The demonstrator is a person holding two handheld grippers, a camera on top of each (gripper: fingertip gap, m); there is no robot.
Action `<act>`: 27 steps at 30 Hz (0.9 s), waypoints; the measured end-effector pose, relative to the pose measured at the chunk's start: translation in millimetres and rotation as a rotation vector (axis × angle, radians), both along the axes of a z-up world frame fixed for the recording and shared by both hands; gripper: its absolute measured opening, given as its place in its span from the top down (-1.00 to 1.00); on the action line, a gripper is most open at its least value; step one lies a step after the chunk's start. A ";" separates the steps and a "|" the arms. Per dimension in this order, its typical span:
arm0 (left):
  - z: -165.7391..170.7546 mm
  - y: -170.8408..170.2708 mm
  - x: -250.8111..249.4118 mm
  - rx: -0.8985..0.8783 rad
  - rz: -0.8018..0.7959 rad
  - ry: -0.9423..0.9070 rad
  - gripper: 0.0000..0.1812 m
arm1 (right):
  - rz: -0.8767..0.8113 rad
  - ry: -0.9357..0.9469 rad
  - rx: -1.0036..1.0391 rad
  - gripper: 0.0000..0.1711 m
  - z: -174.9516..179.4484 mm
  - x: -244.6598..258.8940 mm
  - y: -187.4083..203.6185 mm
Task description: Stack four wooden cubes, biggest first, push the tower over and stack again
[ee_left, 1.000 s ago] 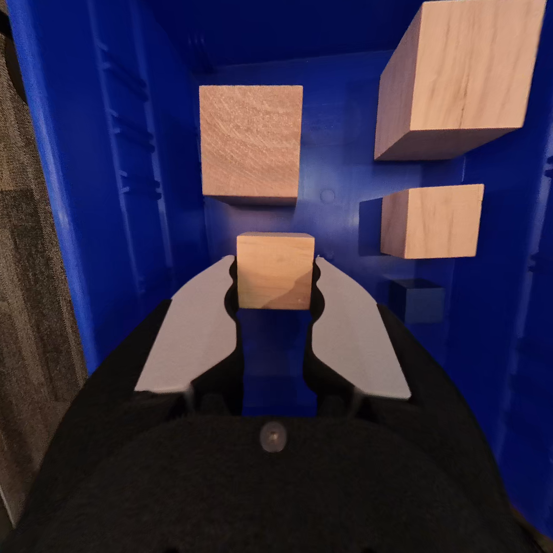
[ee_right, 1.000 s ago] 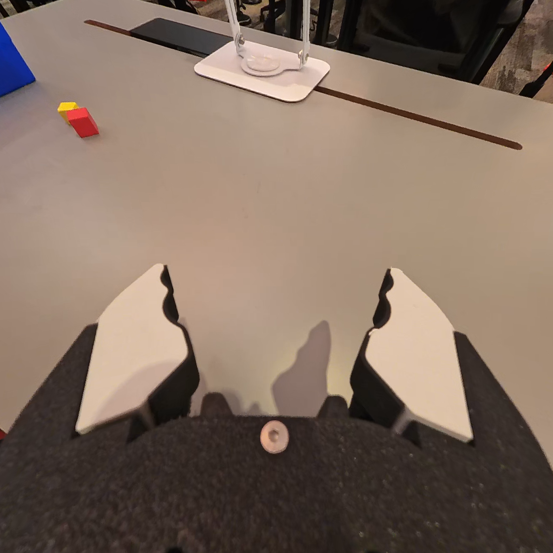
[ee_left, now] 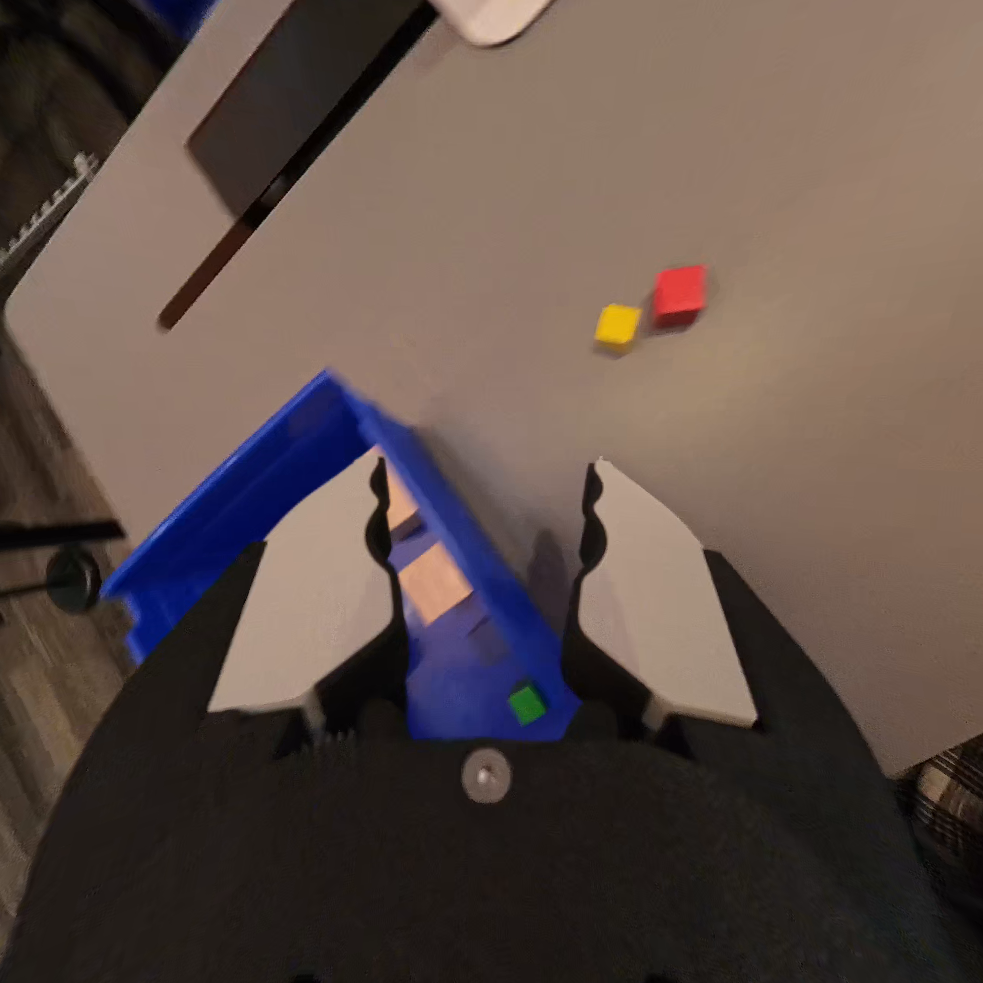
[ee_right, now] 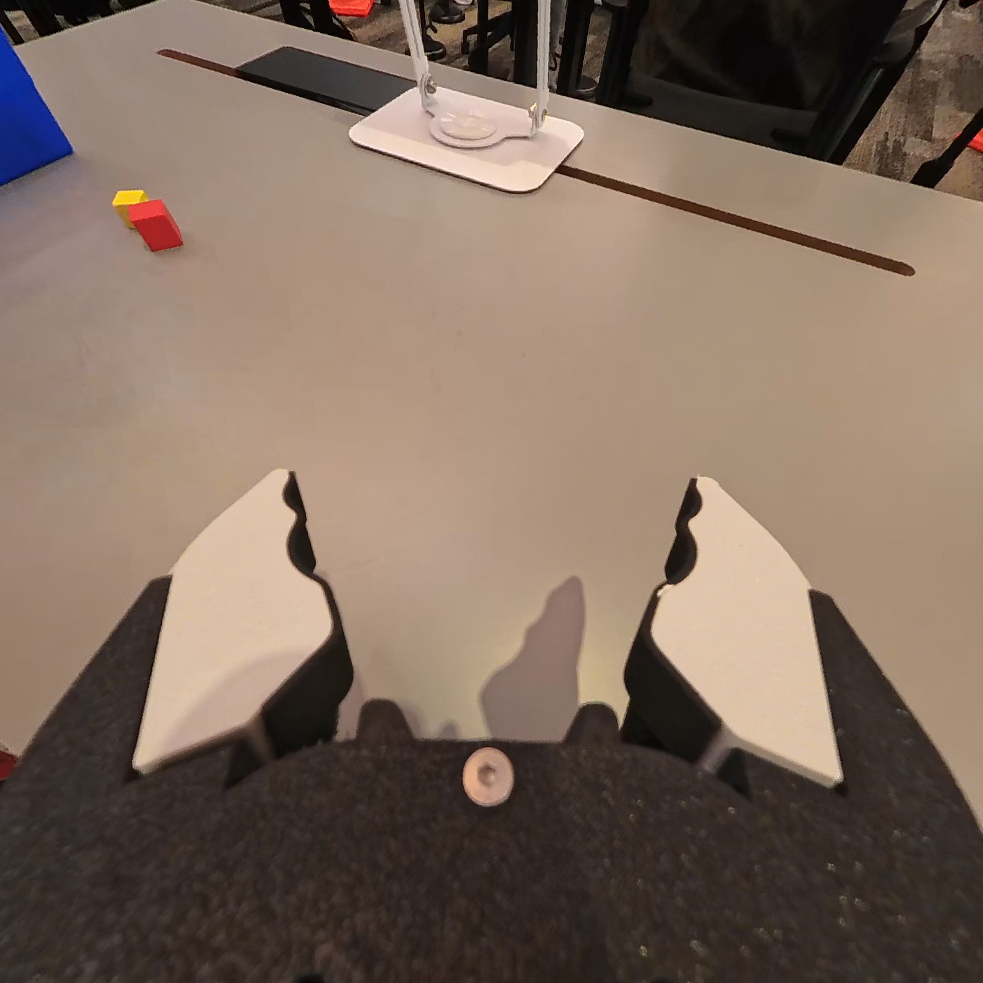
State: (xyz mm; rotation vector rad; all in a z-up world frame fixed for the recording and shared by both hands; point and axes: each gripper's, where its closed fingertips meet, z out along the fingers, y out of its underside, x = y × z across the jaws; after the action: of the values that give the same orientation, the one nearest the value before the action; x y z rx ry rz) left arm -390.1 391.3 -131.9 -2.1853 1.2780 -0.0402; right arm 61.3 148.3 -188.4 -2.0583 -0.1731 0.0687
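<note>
Overall: we see a blurred left wrist view and a sharp right wrist view, both over one smooth grey tabletop [ee_right: 478,346].
Floor: at the far left of the left wrist view we make out mottled brown carpet [ee_left: 37,611] beyond the tabletop's rounded corner.
Blue bin: a glossy blue plastic bin [ee_left: 255,494] with straight walls sits at the tabletop's left edge; in the right wrist view only one flat blue side [ee_right: 21,117] shows.
Wooden cubes: we see two pale, plain-grained wooden cubes [ee_left: 433,588] inside the bin, partly hidden by its wall and by the gripper; more we cannot tell.
Green block: a small green block [ee_left: 526,705] lies on the bin's floor near the gripper base.
Left gripper: our left gripper [ee_left: 484,468] hangs above the bin, its flat pale fingers [ee_left: 298,611] with scalloped black inner edges spread wide and holding nothing.
Yellow and red blocks: a small yellow block [ee_left: 617,323] lies just beside a larger red block [ee_left: 680,295], well apart from the bin.
Right gripper: our right gripper [ee_right: 494,476] has its jaws wide apart and empty over bare tabletop; its black body looks grainy.
Stand: a white rounded-rectangle base plate [ee_right: 468,138] with two thin white struts sits on the far side, over a long dark slot [ee_right: 744,218].
</note>
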 end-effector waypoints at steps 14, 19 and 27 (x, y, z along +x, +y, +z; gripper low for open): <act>-101.7 -6.4 133.2 -0.124 -0.074 -0.070 0.34 | -0.066 0.002 0.003 -0.51 2.3 28.2 -24.8; -118.1 -8.3 138.9 -0.112 -0.054 -0.088 0.42 | -0.061 0.009 -0.003 -0.51 -2.7 28.4 -22.4; -142.7 -11.0 145.2 -0.156 -0.047 -0.072 0.63 | -0.051 0.011 -0.011 -0.51 -6.6 24.7 -18.5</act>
State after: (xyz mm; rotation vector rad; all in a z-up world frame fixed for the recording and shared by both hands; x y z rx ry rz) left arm -244.9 380.3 -274.6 -2.2617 1.3244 -0.2426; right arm 86.0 129.7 -194.9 -2.0715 -0.1137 0.0493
